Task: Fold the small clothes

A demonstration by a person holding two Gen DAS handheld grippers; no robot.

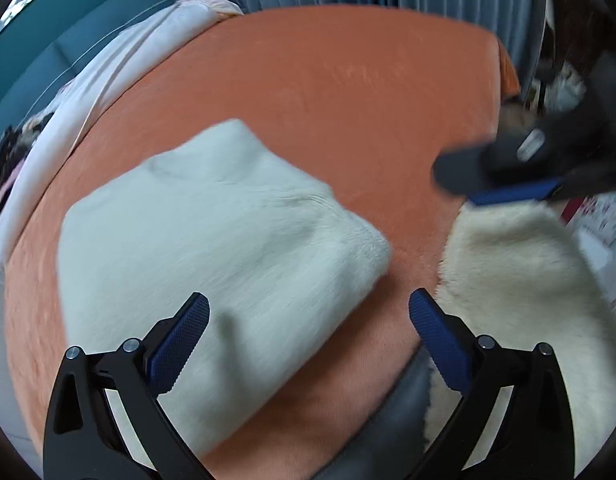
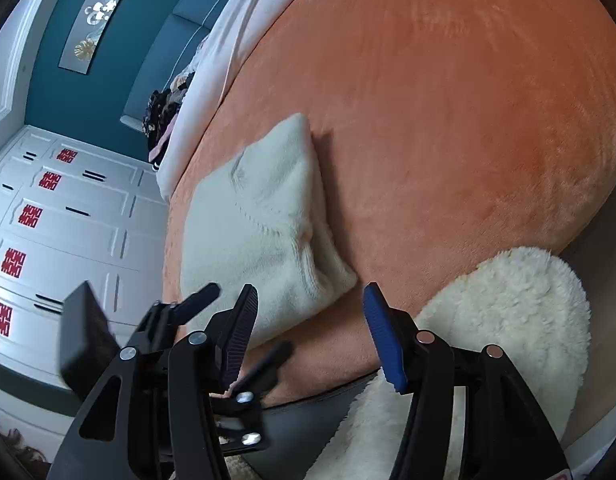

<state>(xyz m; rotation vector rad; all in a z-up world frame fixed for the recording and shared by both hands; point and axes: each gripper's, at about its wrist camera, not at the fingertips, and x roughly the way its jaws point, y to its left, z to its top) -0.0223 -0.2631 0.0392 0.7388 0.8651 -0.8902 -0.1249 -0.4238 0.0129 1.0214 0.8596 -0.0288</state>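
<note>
The folded white garment (image 1: 212, 240) (image 2: 264, 228) lies flat on the orange bedspread (image 1: 347, 88) (image 2: 447, 100), a neat thick packet near the bed's front edge. Just above its near end hangs the left gripper (image 1: 308, 320), jaws spread wide, nothing between them; its left finger (image 1: 180, 344) sits over the garment's near end, though whether it touches the cloth is hard to call, and the other finger is off past the garment's right edge, over the bedspread. To the right of the garment comes the right gripper (image 2: 308, 328), also spread wide and carrying nothing, pointing across the garment's near right corner. In the left wrist view the right gripper (image 1: 507, 184) shows as a dark blur right of the garment, tilted, above a fluffy cream rug (image 1: 527, 280) (image 2: 507, 320) that lies beside the bed, near the garment's right corner. Beyond the garment's far side a white duvet (image 1: 88, 92) (image 2: 212, 80) is bunched along the bedspread, with a teal wall (image 2: 108, 92) behind.
</note>
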